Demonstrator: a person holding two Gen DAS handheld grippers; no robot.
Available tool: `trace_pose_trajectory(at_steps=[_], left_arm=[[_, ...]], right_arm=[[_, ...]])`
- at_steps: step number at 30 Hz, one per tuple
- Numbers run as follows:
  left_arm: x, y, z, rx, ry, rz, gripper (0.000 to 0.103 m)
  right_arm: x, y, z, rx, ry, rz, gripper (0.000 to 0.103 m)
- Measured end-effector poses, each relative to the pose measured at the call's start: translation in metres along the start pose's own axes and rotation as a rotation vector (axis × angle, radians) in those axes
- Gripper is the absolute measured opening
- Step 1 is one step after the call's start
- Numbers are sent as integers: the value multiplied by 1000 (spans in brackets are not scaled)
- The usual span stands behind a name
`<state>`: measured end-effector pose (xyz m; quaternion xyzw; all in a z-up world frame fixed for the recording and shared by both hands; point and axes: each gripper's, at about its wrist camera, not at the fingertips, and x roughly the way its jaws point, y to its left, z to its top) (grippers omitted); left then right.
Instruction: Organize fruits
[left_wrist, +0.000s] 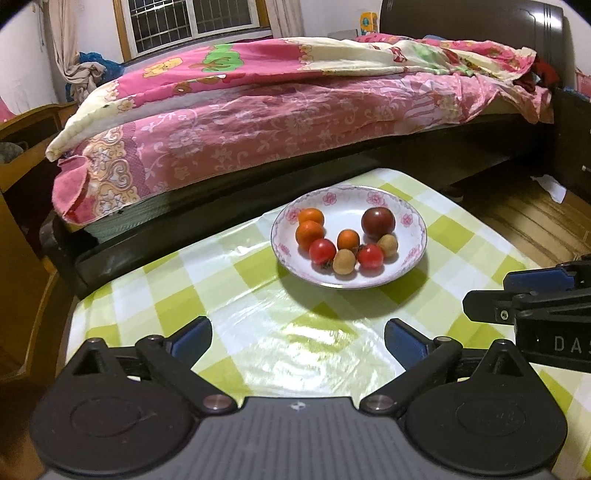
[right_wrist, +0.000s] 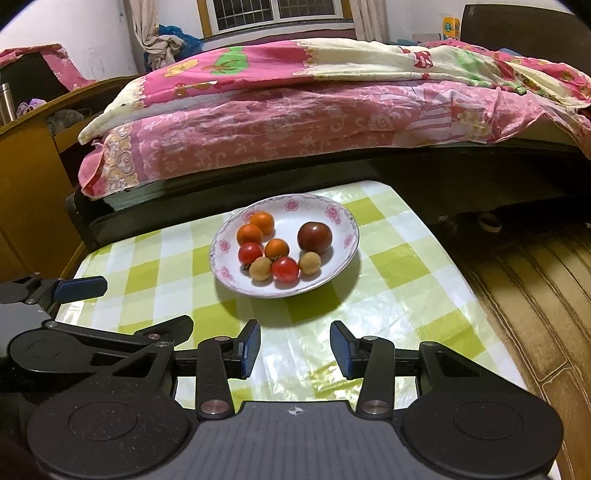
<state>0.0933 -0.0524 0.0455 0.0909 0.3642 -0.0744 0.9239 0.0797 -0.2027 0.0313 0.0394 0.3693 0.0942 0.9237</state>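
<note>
A white floral plate (left_wrist: 410, 254) (right_wrist: 332, 266) stands on the green-checked table. It holds three orange fruits (left_wrist: 309, 235) (right_wrist: 250, 234), two red tomatoes (left_wrist: 322, 251) (right_wrist: 285, 268), two tan longans (left_wrist: 344, 261) (right_wrist: 260, 268) and a dark plum (left_wrist: 378, 220) (right_wrist: 314, 237). My left gripper (left_wrist: 297, 341) is open and empty, hovering over the table in front of the plate. My right gripper (right_wrist: 294, 347) is open and empty, also short of the plate; it shows at the right edge of the left wrist view (left_wrist: 517, 291).
The green-checked tablecloth (left_wrist: 229, 280) (right_wrist: 406, 295) covers a small table. A bed with pink bedding (left_wrist: 277, 122) (right_wrist: 314, 110) runs along the far side. A wooden cabinet (right_wrist: 33, 177) stands left. Wooden floor (right_wrist: 535, 295) lies right.
</note>
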Motion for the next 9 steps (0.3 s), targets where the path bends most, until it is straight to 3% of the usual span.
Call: trace_pose_trajectory(at_steps=[9], left_arm=[[-18,-2,-15,8,-2,-1,103]], right_arm=[[-17,8,-18,-1,17,17,39]])
